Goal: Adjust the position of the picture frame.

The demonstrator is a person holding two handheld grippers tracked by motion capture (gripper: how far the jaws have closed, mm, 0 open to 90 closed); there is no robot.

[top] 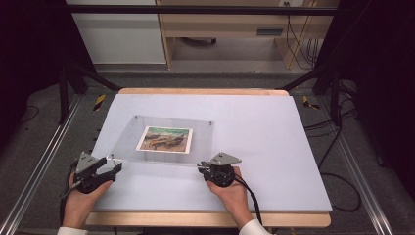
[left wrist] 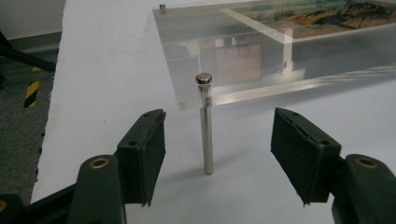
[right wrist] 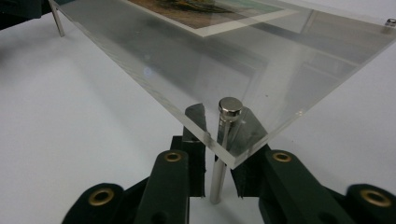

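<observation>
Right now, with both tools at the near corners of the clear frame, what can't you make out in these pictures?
- Right tool: whether its jaws touch the near right post; in the right gripper view the acrylic panel overlaps them.
- Picture in the panel: its subject is too small in the high view, and cut off by the top edge in both gripper views.
- Far posts: their lower parts sit under the panel in the high view.

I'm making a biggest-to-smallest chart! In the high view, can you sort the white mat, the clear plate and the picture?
1. White mat, covering most of the table.
2. Clear plate, resting on metal pins above the mat.
3. Picture, fitting well inside the plate's outline.
No ties; each sits within the one before.
</observation>
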